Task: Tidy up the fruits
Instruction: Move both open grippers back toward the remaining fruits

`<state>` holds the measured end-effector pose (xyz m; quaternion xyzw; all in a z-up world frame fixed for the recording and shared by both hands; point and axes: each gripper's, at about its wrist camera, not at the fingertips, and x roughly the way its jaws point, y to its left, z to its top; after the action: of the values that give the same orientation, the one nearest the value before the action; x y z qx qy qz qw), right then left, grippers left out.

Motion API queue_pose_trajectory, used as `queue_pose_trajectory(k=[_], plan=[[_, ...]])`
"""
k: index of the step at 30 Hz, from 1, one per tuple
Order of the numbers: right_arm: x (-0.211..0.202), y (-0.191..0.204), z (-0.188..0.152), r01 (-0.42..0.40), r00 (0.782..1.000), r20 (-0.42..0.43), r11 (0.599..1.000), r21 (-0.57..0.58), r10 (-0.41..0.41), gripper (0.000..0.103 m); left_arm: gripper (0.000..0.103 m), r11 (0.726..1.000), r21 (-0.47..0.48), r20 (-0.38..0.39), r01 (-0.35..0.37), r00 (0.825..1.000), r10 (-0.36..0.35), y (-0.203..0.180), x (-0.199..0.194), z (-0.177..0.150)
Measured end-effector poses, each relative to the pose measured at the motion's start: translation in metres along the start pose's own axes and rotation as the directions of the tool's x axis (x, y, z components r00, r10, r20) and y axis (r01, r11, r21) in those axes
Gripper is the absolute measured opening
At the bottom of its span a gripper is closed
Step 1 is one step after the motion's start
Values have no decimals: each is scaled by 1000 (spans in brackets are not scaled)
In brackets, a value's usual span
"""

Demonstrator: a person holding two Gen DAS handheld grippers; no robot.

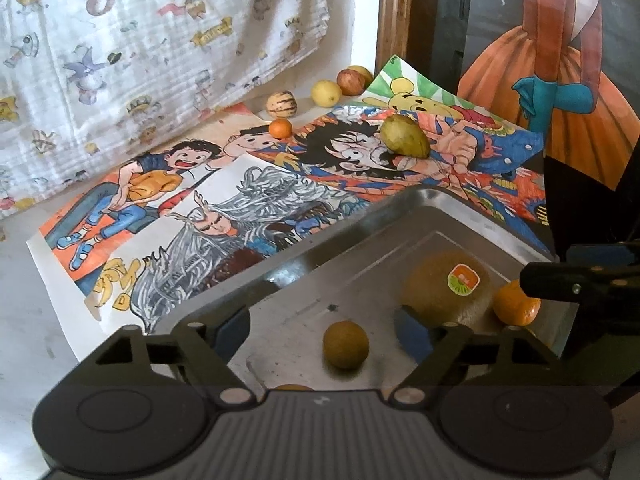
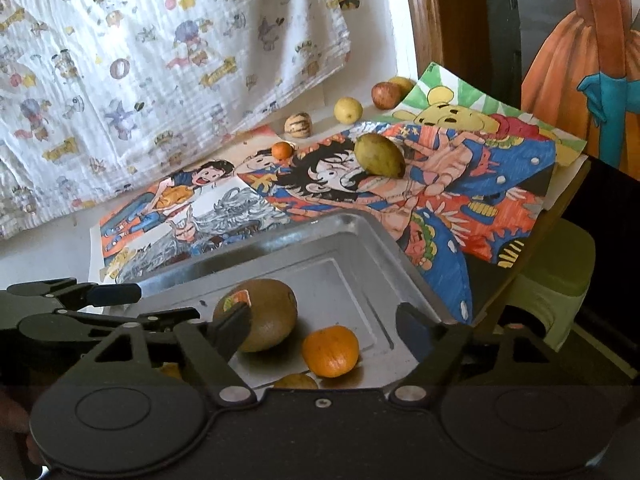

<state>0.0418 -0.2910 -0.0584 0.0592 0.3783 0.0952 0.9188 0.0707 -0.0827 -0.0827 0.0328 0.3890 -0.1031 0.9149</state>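
While both tongs hover over the tray, the scene reads:
Tray: one shallow silver metal tray (image 2: 360,240) beneath both.
Left gripper (image 1: 326,330): jaws wide apart, holding nothing.
Right gripper (image 2: 322,330): jaws wide apart, holding nothing.
Tray fruit: one brown kiwi (image 2: 264,316), one orange tangerine (image 2: 330,350) between right fingers, one small green-brown fruit (image 1: 346,344) between left fingers.
Beyond: green mango (image 2: 379,155), five smaller fruits.

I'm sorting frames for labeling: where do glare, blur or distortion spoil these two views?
Left wrist view: the kiwi and tray look hazy and washed out, and dark fisheye corners crop the edges. Right wrist view: the kiwi and orange are sharper; the tray rim shines and the door frame bows.
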Motion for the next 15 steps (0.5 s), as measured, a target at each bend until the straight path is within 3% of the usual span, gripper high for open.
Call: queue_pose_trajectory(k=[6,15], plan=[[-11,4,4,-13,999,36,1000,10,12,98,97,1000,-4,32,0,999,0,2,-12,3],[-36,13,11,-16,995,102,1000,14,15,102,102,1000,-26,78,-4,997,6,9,-30,6]])
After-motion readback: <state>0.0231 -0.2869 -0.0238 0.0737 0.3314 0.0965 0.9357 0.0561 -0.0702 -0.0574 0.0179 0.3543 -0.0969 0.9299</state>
